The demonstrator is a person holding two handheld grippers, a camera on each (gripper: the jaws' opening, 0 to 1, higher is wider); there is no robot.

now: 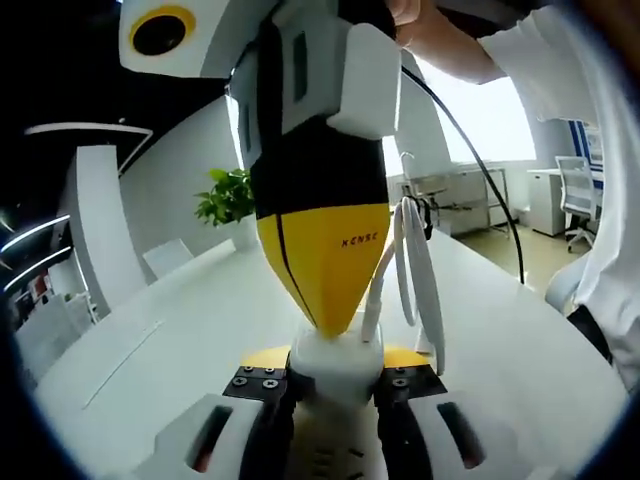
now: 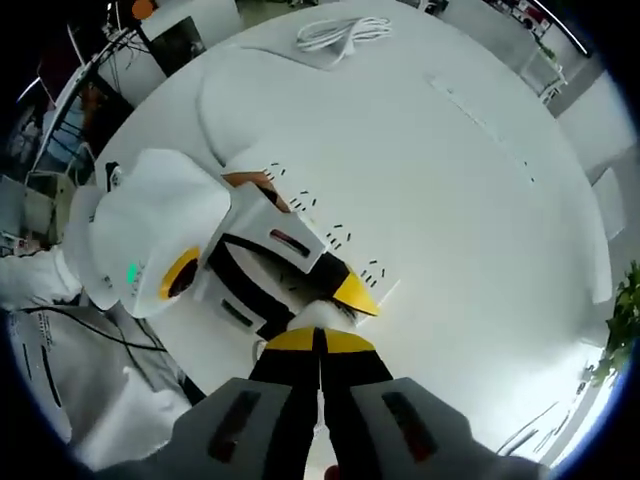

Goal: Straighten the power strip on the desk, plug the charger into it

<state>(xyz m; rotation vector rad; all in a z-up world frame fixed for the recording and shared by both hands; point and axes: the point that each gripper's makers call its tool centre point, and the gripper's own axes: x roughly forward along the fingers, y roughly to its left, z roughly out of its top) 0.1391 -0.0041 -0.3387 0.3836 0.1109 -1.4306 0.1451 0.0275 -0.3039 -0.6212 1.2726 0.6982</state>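
A: An open office is spreading out behind a wide white desk (image 1: 150, 340), with a potted plant (image 1: 228, 197) at its far edge and swivel chairs (image 1: 575, 195) by the bright windows.

B: And the grippers are meeting in the middle?

A: Yes. In the left gripper view, the left gripper (image 1: 335, 385) is pinching the white charger (image 1: 336, 360) between its jaws, narrow and tight on the body, while the charger's white cable (image 1: 412, 265) is looping up beside it. The right gripper (image 1: 322, 260) is coming down from above, its yellow tip touching the charger's top.

B: Why both on one small plug?

A: I'm guessing the left is carrying it and the right is steadying or pressing it, so the prongs go in square.

B: Where is the power strip sitting?

A: In the right gripper view the power strip (image 2: 330, 225) is lying flat on the desk, running diagonally under the left gripper (image 2: 345, 290), sockets facing up. The right gripper's (image 2: 320, 345) jaws are looking nearly closed, the yellow tips together over the charger (image 2: 318, 318); whether they are actually clamping it I cannot tell.

B: And that bundle at the far side?

A: A coiled white cord (image 2: 342, 32), resting well apart from the strip.
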